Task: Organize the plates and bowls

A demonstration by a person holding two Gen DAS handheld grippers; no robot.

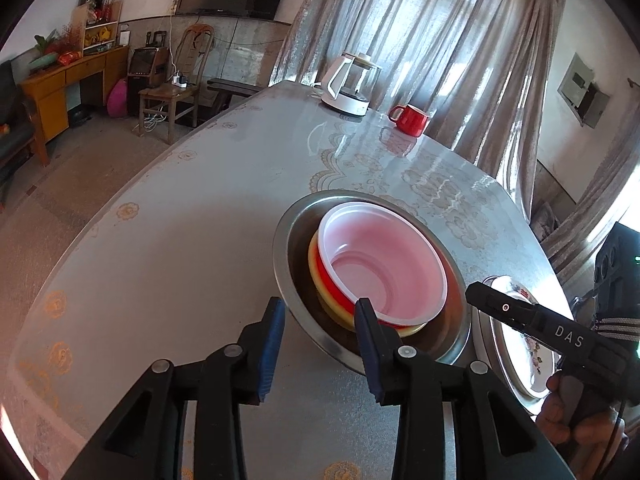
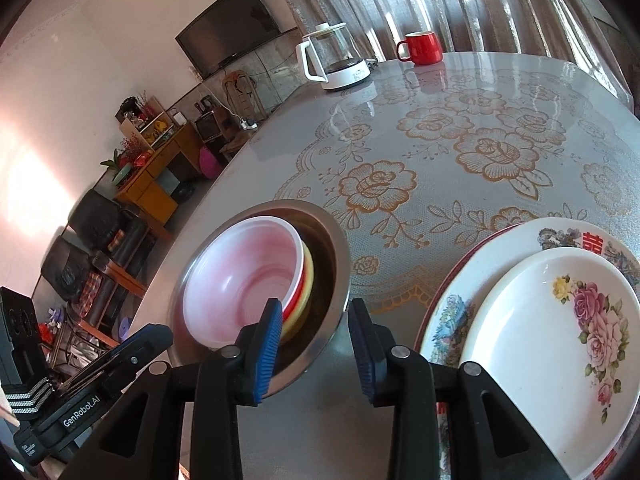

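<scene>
Only the right wrist view shows the flowered plates [image 2: 552, 332] whole, while both grippers [image 1: 320, 320] [image 2: 314, 320] hover with fingers apart, empty, beside the nested bowls [image 1: 384, 264].

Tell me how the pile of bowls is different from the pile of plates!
The bowl stack is deep and sits inside a shiny metal basin; the plate stack is shallow and flat. The top bowl is plain pinkish white; the top plate has painted roses. The bowls lie left of the plates in the right wrist view. Both piles are round, nested, and rest on the flowered table.
</scene>
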